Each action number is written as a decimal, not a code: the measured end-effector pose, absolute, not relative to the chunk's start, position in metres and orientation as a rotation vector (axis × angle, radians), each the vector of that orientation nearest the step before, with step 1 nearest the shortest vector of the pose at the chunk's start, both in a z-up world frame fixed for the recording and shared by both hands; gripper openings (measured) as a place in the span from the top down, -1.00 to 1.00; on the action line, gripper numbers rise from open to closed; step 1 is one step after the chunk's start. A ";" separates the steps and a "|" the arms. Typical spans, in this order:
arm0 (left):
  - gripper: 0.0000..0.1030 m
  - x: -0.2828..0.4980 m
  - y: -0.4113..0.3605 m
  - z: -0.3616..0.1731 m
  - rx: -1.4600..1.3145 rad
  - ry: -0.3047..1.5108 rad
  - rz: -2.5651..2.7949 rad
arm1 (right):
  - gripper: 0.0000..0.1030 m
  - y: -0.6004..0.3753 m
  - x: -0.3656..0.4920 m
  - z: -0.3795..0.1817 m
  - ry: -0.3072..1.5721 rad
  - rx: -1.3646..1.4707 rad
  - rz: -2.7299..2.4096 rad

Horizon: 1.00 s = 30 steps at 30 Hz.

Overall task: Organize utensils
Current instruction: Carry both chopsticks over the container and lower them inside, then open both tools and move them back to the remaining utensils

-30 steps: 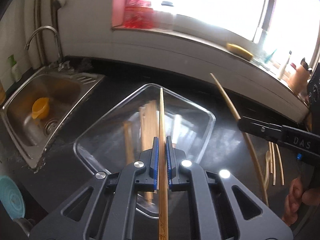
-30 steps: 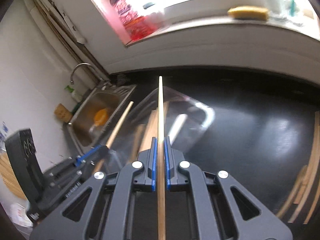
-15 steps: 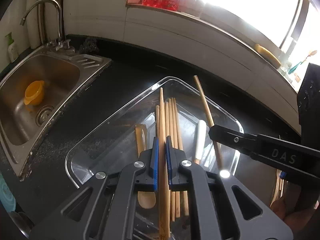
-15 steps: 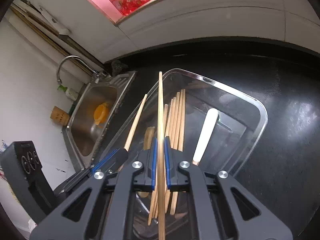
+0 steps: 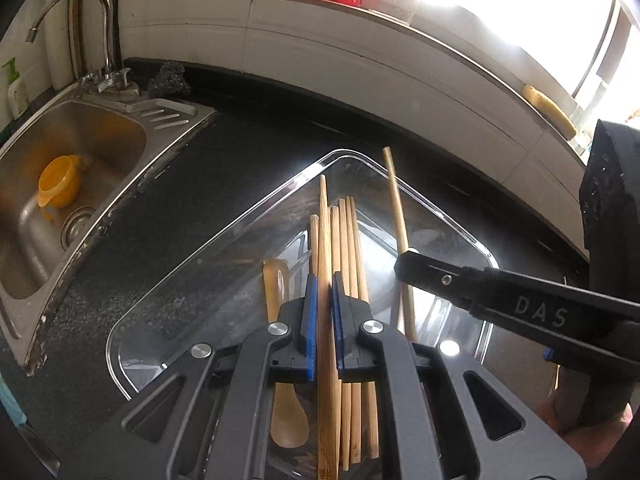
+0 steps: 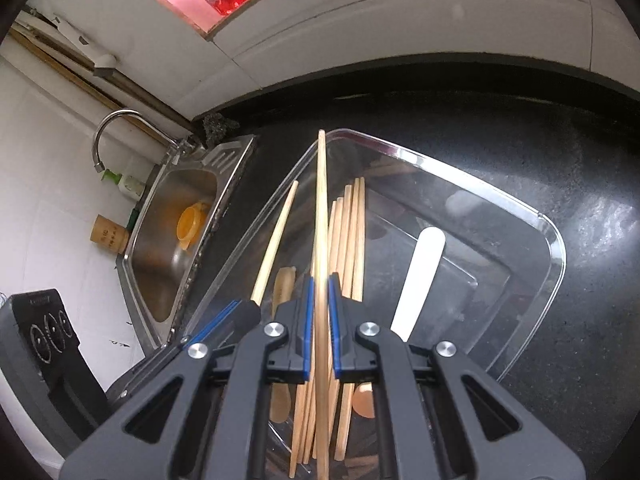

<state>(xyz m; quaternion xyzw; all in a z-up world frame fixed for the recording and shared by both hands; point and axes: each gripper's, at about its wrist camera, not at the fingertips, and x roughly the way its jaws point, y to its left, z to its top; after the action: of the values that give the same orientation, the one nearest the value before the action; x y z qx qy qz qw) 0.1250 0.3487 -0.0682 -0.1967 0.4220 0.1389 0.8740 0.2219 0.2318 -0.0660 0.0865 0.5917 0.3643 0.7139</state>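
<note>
At the far left lies the sink [image 5: 72,184], beside the dark worktop [image 5: 224,168] that carries the clear tray [image 5: 192,264]. Over the tray, the left hand-held gripper [image 5: 325,320] is pinched tight on one chopstick [image 5: 325,248], pointing steeply down above the chopsticks [image 5: 352,264] and spoon [image 5: 286,412] already lying inside. To the right, the right hand-held gripper [image 6: 320,320] is likewise clamped on a second chopstick [image 6: 321,216], whose far tip reaches the tray's far rim; a white spatula [image 6: 420,272] lies further right in the tray. The risk, as it looks: the right chopstick's tip sits so close to the rim that a release could leave it propped on the edge or sliding out onto the worktop, and the two grippers are close enough that their sticks could knock together. Compared with a second earlier, both grippers have come lower and nearer the tray, the blur is gone, and the tray's contents now show plainly; the grips are unchanged.
</note>
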 end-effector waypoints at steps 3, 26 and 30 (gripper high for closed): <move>0.87 0.127 0.348 -0.070 -0.408 0.886 0.290 | 0.84 0.233 0.222 -0.067 1.314 0.178 0.807; -0.87 0.079 0.351 -0.045 -0.365 0.839 0.399 | -0.88 0.173 0.206 -0.006 1.178 0.225 0.817; -0.87 0.071 0.346 -0.040 -0.362 0.833 0.403 | -0.88 0.173 0.197 0.001 1.183 0.210 0.847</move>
<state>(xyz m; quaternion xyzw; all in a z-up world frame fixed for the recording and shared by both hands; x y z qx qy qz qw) 0.0705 0.3461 -0.0402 -0.1736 0.3995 0.1933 0.8791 0.1972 0.1731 0.0009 0.0957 0.5396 0.3865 0.7418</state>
